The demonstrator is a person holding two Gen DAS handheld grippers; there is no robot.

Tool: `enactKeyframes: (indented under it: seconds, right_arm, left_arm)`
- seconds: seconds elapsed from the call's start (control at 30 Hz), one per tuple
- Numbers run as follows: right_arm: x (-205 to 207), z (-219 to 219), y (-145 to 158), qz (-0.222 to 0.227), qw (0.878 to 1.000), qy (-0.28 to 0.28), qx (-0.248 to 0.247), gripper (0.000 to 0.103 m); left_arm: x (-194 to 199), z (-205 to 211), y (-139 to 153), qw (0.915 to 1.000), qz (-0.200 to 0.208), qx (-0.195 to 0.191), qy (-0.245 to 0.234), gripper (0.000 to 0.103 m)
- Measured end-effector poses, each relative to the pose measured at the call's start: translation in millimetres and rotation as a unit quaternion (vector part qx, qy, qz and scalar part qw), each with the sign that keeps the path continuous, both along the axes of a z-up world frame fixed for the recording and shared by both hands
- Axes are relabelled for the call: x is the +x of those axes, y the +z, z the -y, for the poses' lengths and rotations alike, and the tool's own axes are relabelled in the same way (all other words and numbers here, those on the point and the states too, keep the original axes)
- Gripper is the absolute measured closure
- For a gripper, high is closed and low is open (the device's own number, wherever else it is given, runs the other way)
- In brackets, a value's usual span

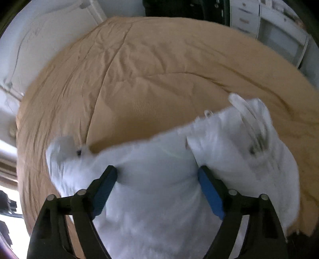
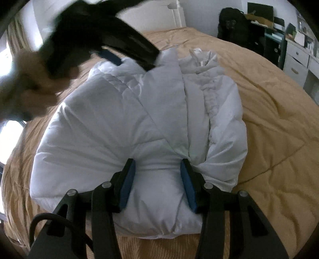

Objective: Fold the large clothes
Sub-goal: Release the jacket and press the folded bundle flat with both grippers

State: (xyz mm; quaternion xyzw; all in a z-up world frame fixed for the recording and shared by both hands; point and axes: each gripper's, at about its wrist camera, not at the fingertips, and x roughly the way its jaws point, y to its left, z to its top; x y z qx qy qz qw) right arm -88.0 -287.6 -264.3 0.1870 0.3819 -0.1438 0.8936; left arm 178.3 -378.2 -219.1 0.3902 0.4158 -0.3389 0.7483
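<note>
A white puffy jacket (image 2: 139, 119) lies on a tan bedspread (image 2: 269, 119), folded lengthwise with its collar at the far end. My right gripper (image 2: 157, 162) pinches the jacket's near hem, the fabric bunched between its blue pads (image 2: 127, 183). My left gripper (image 1: 157, 169) has its jaws apart with white jacket fabric (image 1: 155, 199) bulging between them. In the right wrist view the left gripper (image 2: 127, 57) shows blurred at the jacket's far left edge, held by a hand.
The tan bedspread (image 1: 149, 69) covers the whole bed. A white wall and pipe (image 1: 95, 10) stand behind it. White drawers (image 2: 299, 57) and a dark chair (image 2: 235, 25) with a cluttered desk stand at the far right.
</note>
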Motion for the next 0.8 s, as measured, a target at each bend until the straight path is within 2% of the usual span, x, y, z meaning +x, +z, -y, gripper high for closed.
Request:
enactKeyframes:
  seconds: [0.13, 0.23, 0.3, 0.37, 0.43, 0.47, 0.53, 0.6, 0.7, 0.77, 0.8]
  right_arm:
    - [2.1, 4.5, -1.0, 0.008, 1.0, -0.005, 0.026, 0.056]
    - [4.5, 1.9, 1.5, 0.005, 1.0, -0.009, 0.022, 0.056]
    - [7.2, -0.3, 3.8, 0.003, 1.0, -0.007, 0.018, 0.056]
    - [8.1, -1.9, 5.9, 0.001, 1.0, -0.004, 0.014, 0.056]
    - [6.3, 1.4, 4.3, 0.001, 1.0, -0.003, 0.012, 0.055]
    - [6.8, 1.5, 4.7, 0.002, 1.0, -0.002, 0.013, 0.055]
    - [3.8, 2.5, 2.1, 0.004, 1.0, -0.002, 0.016, 0.055]
    - [1.5, 1.4, 1.2, 0.005, 1.0, -0.002, 0.016, 0.055]
    - [2.3, 3.0, -0.3, 0.005, 1.0, -0.002, 0.015, 0.054]
    - [2.7, 5.0, -1.3, 0.004, 1.0, -0.004, 0.014, 0.054]
    - [3.0, 4.5, -0.8, 0.004, 1.0, -0.004, 0.013, 0.054]
  left_arm:
    - [31.7, 26.0, -26.4, 0.9987, -0.029, 0.027, 0.032, 0.008]
    - [60.5, 33.8, -33.7, 0.9932, -0.088, 0.031, 0.07, 0.011]
    - [77.3, 21.8, -6.9, 0.9874, -0.128, -0.02, 0.092, 0.035]
    - [87.0, -1.3, 28.2, 0.9844, -0.118, -0.069, 0.11, 0.035]
    - [93.3, -40.3, 68.8, 0.9818, -0.092, -0.113, 0.122, 0.027]
    - [95.3, -59.1, 80.1, 0.9812, -0.082, -0.119, 0.128, 0.02]
    - [100.4, -91.6, 86.3, 0.9785, -0.089, -0.123, 0.139, 0.019]
    - [110.5, -115.6, 67.9, 0.9728, -0.132, -0.112, 0.154, 0.019]
    - [130.3, -128.7, 16.9, 0.9667, -0.161, -0.067, 0.187, 0.018]
    - [146.0, -133.5, -4.8, 0.9602, -0.176, -0.078, 0.203, 0.011]
    - [150.1, -132.6, -8.7, 0.9598, -0.169, -0.085, 0.208, 0.008]
